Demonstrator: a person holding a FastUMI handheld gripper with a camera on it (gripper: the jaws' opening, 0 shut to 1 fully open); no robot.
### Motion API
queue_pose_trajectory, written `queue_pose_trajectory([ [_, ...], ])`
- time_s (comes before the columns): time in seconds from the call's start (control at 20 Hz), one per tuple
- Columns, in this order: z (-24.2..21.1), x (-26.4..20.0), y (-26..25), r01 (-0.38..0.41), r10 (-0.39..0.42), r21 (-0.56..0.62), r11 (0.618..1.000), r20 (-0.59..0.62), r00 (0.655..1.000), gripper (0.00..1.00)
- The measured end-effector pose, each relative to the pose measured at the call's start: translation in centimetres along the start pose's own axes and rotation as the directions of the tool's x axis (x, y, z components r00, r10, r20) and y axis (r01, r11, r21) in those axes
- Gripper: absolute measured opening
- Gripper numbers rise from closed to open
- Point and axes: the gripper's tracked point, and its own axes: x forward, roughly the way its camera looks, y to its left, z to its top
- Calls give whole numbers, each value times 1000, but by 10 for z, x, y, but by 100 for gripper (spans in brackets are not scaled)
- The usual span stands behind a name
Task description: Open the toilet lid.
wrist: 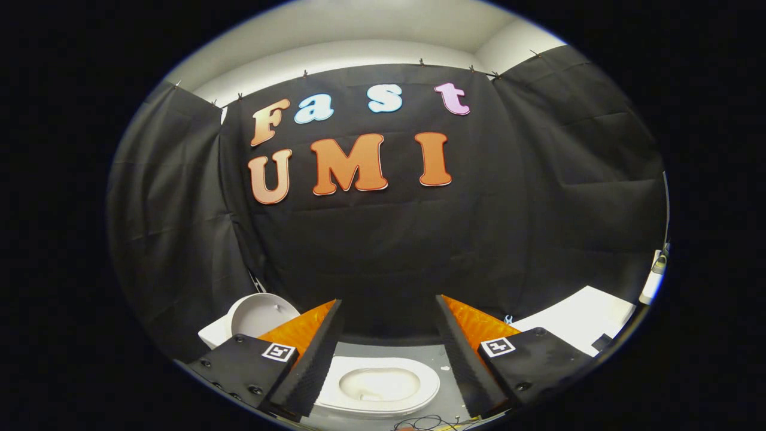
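A white toilet [378, 386] stands on the floor below me, seen from above between my two fingers, its oval seat and bowl uncovered. Its round white lid [263, 312] stands raised, past the left finger, showing its underside with small bumpers and leaning back by a white tank part [212, 332]. My gripper [388, 301] is open and holds nothing, its fingers spread wide above the bowl and apart from the lid.
The black cloth wall [383, 251] closes the booth straight ahead and on both sides. A white flat surface [580, 323] lies beyond the right finger. Grey floor [446, 359] surrounds the toilet, with loose cables [425, 424] near its front.
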Motion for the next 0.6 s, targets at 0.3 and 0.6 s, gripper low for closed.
queue_pose_trajectory([
  [0.3, 0, -2, 2, -1, 1, 2, 1000, 5, 1000, 97],
  [0.6, 0, -4, 2, -3, 3, 5, 1000, 9, 1000, 97],
])
